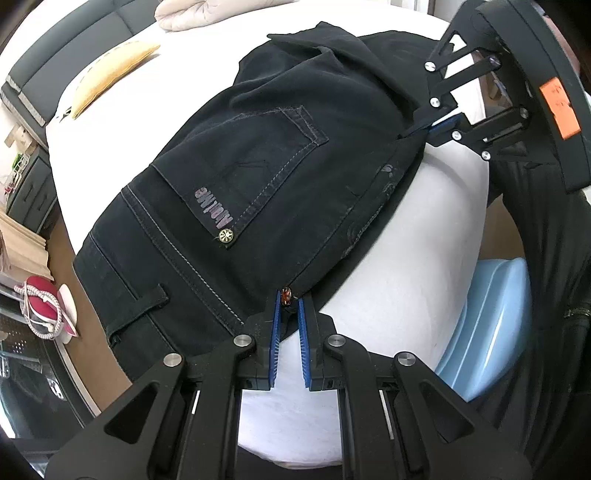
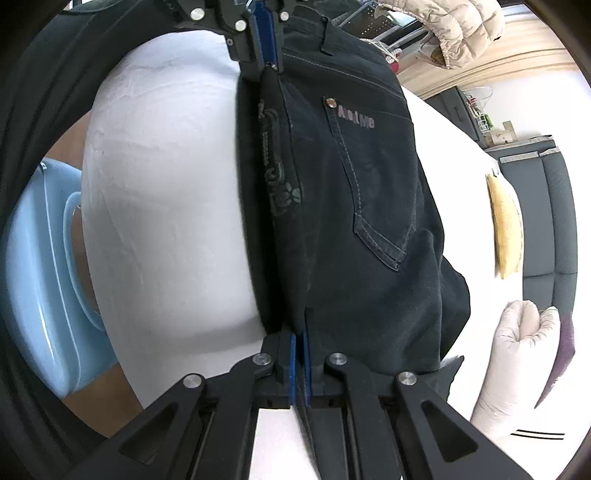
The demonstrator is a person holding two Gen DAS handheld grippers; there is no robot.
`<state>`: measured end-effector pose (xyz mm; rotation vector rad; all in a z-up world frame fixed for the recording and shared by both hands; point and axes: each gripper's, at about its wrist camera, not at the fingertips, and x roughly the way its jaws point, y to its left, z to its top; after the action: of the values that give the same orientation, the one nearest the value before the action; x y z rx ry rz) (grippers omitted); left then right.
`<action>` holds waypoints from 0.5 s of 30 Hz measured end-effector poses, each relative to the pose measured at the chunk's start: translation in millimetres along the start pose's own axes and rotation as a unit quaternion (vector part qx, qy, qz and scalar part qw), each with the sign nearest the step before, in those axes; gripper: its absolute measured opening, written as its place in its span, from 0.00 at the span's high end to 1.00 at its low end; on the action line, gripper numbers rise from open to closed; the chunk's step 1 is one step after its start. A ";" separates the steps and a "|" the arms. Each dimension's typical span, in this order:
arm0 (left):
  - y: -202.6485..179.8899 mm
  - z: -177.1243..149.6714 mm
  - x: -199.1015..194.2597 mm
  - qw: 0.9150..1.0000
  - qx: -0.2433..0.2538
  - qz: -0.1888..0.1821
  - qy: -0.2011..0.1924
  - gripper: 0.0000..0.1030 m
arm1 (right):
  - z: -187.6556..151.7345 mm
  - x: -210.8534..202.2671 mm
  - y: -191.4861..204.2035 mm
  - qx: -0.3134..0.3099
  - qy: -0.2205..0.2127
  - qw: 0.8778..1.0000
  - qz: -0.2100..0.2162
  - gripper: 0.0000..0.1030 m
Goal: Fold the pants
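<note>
Dark navy pants (image 1: 266,166) lie on a white bed (image 1: 424,229), back pocket with a logo facing up. My left gripper (image 1: 288,299) holds its blue pads slightly apart around the waistband corner by a red button; the grip is loose. In the right wrist view the left gripper (image 2: 264,55) pinches the same edge at the top. My right gripper (image 2: 298,336) is shut on the pants' edge (image 2: 288,258); the pants (image 2: 369,221) stretch between both grippers. The right gripper also shows in the left wrist view (image 1: 439,125).
A yellow cushion (image 1: 107,81) and a beige padded jacket (image 1: 199,14) lie on the far part of the bed. A light blue plastic tub (image 1: 487,325) stands beside the bed. A dark sofa (image 1: 55,66) and shelves line the room's edge.
</note>
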<state>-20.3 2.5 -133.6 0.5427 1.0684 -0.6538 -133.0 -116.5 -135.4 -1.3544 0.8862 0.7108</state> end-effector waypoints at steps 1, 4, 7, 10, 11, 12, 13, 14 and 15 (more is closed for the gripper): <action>4.9 2.4 2.2 1.000 -0.003 -0.001 0.002 0.92 | 0.9 -0.5 7.4 -0.001 0.004 1.000 -0.002 0.96; 15.9 4.7 9.2 1.000 -0.022 -0.005 0.003 0.89 | 0.0 3.5 18.2 -0.002 0.009 1.000 -0.008 0.95; 22.0 7.2 5.9 0.999 -0.043 -0.011 -0.003 0.87 | 1.7 10.9 21.2 0.012 0.011 1.000 -0.008 0.94; 26.6 4.4 -4.4 0.998 -0.063 -0.021 -0.001 0.85 | 3.3 12.0 20.6 0.028 0.012 1.000 -0.008 0.93; 28.6 2.2 -8.3 0.997 -0.071 -0.025 0.004 0.85 | 3.5 12.1 20.9 0.032 0.012 0.999 -0.008 0.93; 32.3 1.4 -12.7 0.996 -0.082 -0.023 0.009 0.84 | 3.4 12.2 21.3 0.034 0.012 0.999 -0.009 0.93; 36.0 1.3 -17.6 0.995 -0.093 -0.022 0.011 0.84 | 3.6 12.2 21.6 0.037 0.012 0.999 -0.010 0.93; 39.4 0.9 -22.3 0.994 -0.102 -0.024 0.009 0.84 | 3.6 12.1 21.8 0.038 0.013 0.999 -0.010 0.93; 42.5 1.3 -28.1 0.993 -0.112 -0.026 0.004 0.85 | 4.1 12.4 21.5 0.042 0.014 0.999 -0.011 0.93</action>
<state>1.7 37.2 -103.5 0.3243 1.1499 -0.5696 -144.6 -110.9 -157.0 -1.3003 0.9125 0.6336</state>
